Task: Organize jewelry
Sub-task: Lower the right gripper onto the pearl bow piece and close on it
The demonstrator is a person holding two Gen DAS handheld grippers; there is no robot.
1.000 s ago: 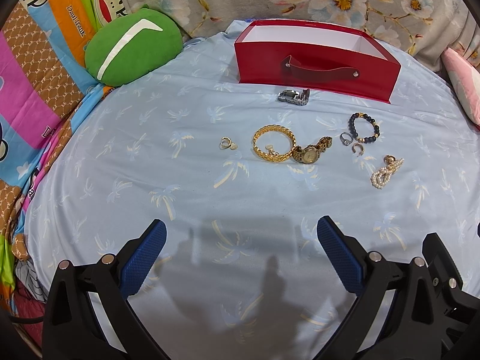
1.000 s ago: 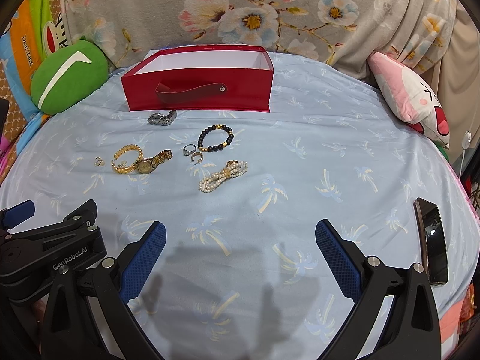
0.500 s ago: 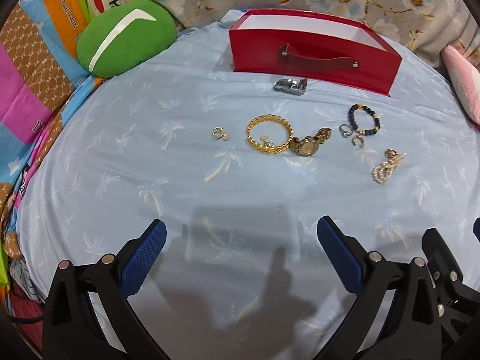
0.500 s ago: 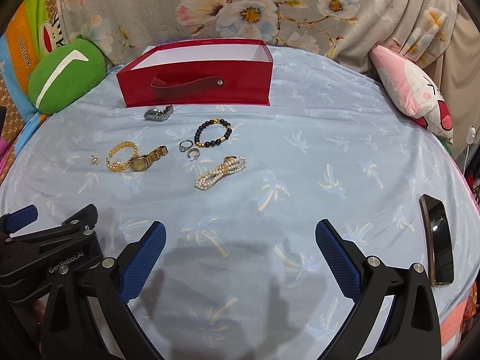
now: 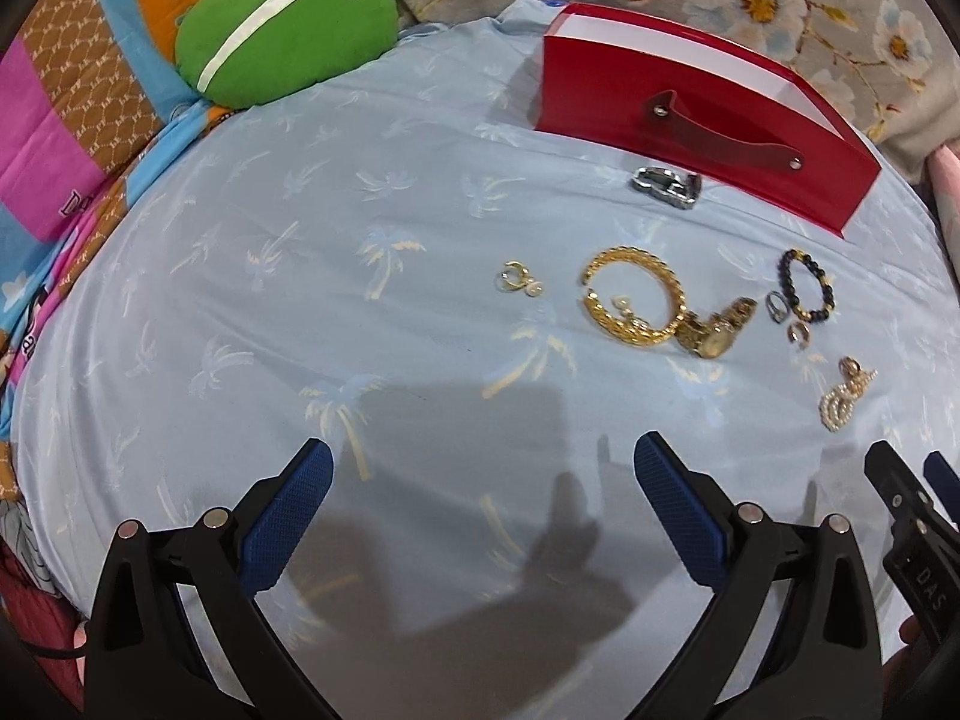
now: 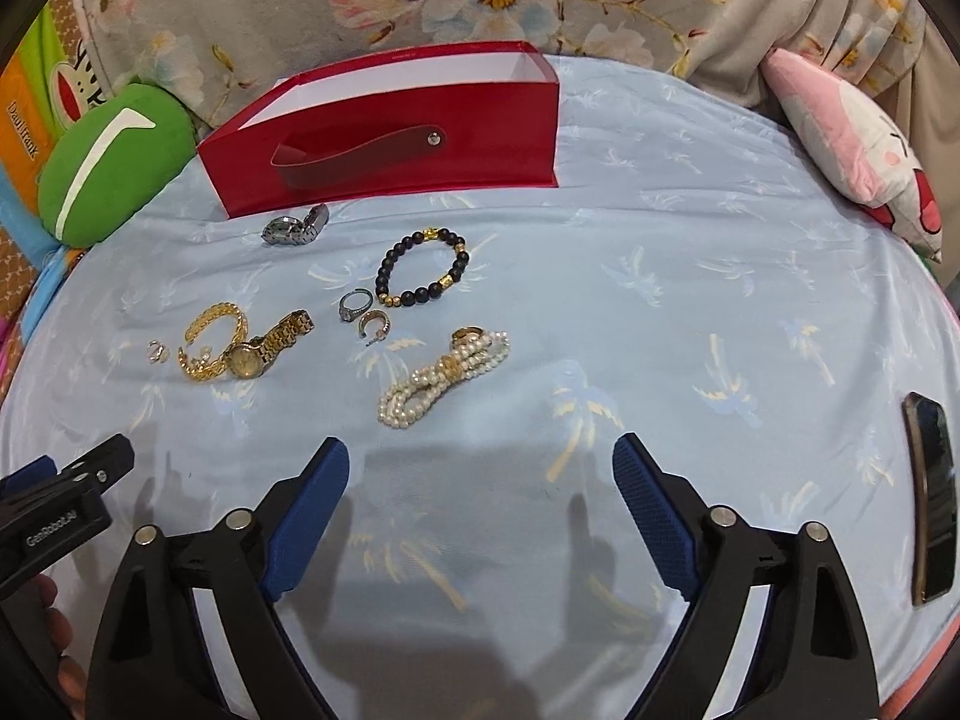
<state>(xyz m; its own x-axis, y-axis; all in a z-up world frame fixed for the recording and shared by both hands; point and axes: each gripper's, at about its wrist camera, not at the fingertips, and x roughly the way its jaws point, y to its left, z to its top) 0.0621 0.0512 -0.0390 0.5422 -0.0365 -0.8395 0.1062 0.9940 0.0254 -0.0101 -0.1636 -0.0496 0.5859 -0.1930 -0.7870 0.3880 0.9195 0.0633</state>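
Observation:
Jewelry lies on a light blue sheet in front of an open red box (image 5: 708, 120) (image 6: 384, 144). There is a gold bangle (image 5: 630, 300) (image 6: 210, 342), a gold watch (image 5: 717, 333) (image 6: 264, 348), a silver watch (image 5: 666, 186) (image 6: 297, 228), a black bead bracelet (image 5: 807, 294) (image 6: 423, 270), a pearl bracelet (image 5: 846, 396) (image 6: 444, 369), two small rings (image 6: 363, 312) and a gold earring (image 5: 519, 282). My left gripper (image 5: 480, 486) is open and empty, short of the bangle. My right gripper (image 6: 480, 474) is open and empty, just short of the pearl bracelet.
A green cushion (image 5: 288, 30) (image 6: 114, 168) lies at the back left and a pink plush pillow (image 6: 858, 150) at the back right. A dark phone (image 6: 930, 498) lies near the sheet's right edge. Flowered fabric rises behind the box.
Both grippers have moved forward toward the jewelry, the left one also swinging left. Both stay open and empty. The jewelry has not moved.

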